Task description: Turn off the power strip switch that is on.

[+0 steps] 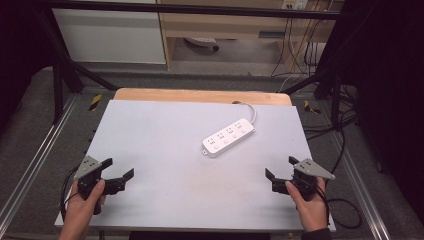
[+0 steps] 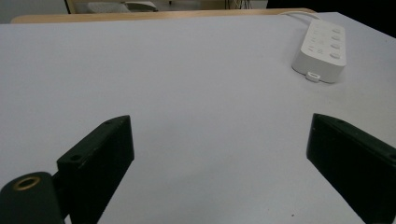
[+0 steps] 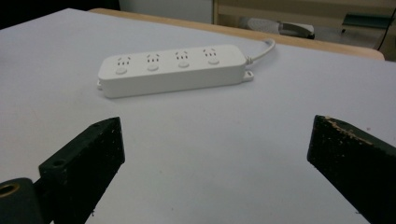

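Note:
A white power strip (image 1: 228, 137) with several sockets and buttons lies flat on the grey table top (image 1: 165, 150), right of the middle, its white cable (image 1: 250, 109) running off the far edge. The strip also appears at the upper right of the left gripper view (image 2: 322, 49) and across the upper middle of the right gripper view (image 3: 173, 70). My left gripper (image 1: 120, 167) rests near the front left corner, open and holding nothing. My right gripper (image 1: 281, 167) sits near the front right, open and holding nothing. Both are well short of the strip.
A wooden board edge (image 1: 200, 95) shows beyond the grey top. Black frame posts (image 1: 57, 85) stand at the far corners. Loose cables (image 1: 320, 130) lie on the floor at the right. A hand (image 1: 82, 212) holds each gripper from the bottom edge.

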A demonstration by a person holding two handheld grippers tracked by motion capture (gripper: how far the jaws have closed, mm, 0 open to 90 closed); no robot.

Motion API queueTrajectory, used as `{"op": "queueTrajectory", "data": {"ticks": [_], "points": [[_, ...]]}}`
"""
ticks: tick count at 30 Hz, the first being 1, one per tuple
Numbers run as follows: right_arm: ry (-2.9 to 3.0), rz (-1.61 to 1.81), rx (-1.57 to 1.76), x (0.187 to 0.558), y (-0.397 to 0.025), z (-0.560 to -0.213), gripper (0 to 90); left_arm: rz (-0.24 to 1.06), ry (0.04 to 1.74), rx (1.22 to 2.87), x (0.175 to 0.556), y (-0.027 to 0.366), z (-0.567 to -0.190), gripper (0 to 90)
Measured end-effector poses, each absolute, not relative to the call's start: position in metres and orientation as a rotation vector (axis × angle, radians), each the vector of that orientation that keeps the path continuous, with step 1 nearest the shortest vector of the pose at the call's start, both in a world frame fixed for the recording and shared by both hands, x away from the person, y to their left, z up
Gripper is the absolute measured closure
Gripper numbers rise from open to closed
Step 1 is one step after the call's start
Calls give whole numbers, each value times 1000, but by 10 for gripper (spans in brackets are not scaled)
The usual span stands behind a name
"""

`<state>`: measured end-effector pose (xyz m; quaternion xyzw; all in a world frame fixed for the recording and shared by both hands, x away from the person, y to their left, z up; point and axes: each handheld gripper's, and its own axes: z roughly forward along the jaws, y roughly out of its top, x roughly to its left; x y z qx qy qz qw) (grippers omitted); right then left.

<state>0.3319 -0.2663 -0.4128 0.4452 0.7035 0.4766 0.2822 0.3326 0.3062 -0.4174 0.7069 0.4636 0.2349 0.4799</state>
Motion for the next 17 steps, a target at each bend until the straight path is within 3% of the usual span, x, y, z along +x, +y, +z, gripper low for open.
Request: {"op": "queueTrajectory", "data": {"ticks": [17], "points": [[2018,1142,1297,340,-272,-454,45,569,1123,1734,333,304,-418,73]]}}
